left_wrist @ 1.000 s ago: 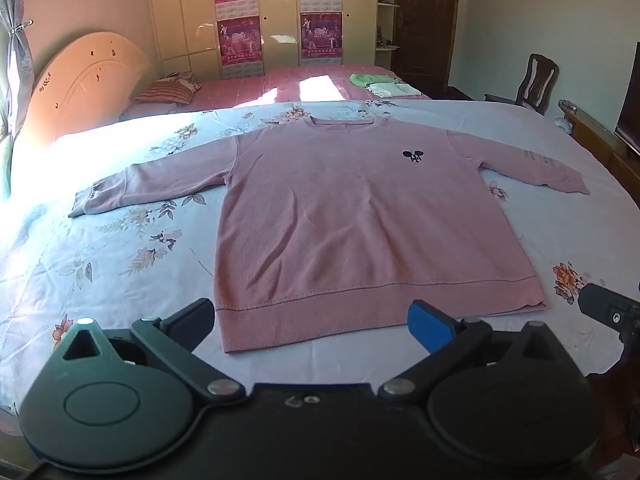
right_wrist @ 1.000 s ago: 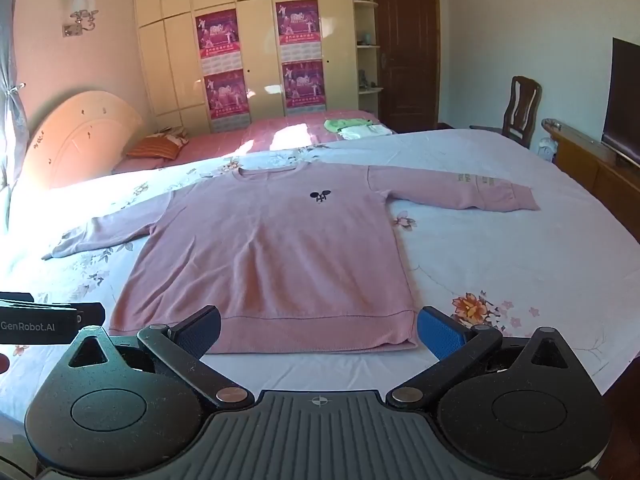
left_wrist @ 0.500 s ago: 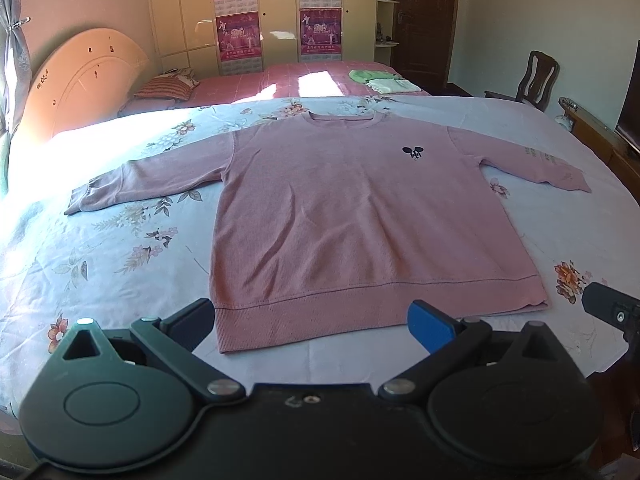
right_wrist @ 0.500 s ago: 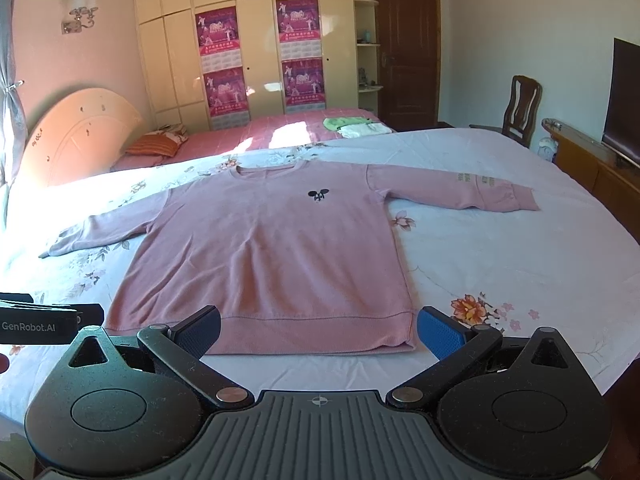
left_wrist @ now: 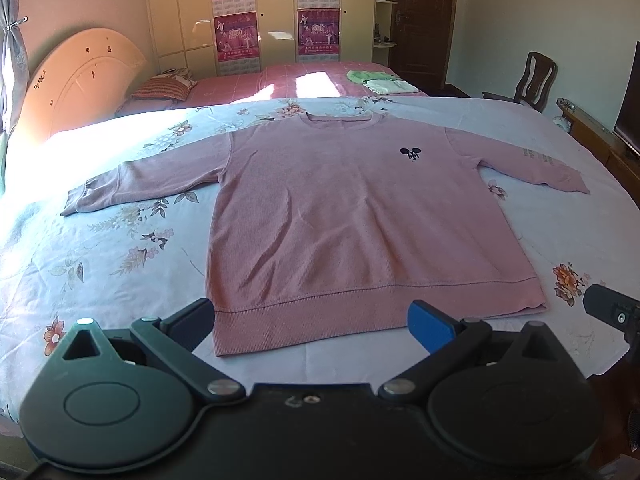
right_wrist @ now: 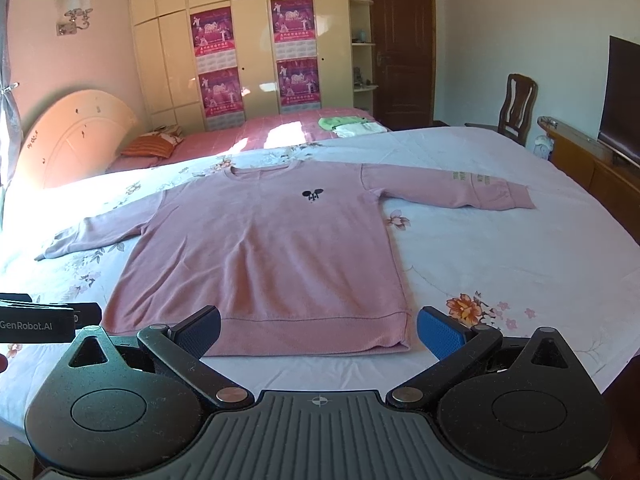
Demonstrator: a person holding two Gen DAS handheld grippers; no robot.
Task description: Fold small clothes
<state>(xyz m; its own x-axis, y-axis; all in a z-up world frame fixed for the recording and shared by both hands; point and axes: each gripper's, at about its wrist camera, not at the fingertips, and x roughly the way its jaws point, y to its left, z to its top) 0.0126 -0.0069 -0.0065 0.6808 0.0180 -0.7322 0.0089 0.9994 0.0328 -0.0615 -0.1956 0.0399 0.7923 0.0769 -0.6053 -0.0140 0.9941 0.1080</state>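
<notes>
A pink long-sleeved sweater [left_wrist: 344, 216] [right_wrist: 272, 248] lies flat and face up on the floral bedsheet [left_wrist: 120, 264], both sleeves spread out to the sides and its hem nearest me. A small black logo marks its chest. My left gripper [left_wrist: 312, 322] hangs open just short of the hem, nothing between its fingers. Over the hem's right part, my right gripper [right_wrist: 318, 332] is also open and holds nothing. Each gripper's body shows at the edge of the other's view.
Folded green and white clothes [right_wrist: 352, 126] rest on a pink bed behind. A wooden chair [right_wrist: 516, 104], a low cabinet with a TV [right_wrist: 616, 100] stand at the right. The bed's near edge runs just under the grippers.
Both views have crept slightly closer to the sweater's hem. The sweater has not moved and both grippers stay open.
</notes>
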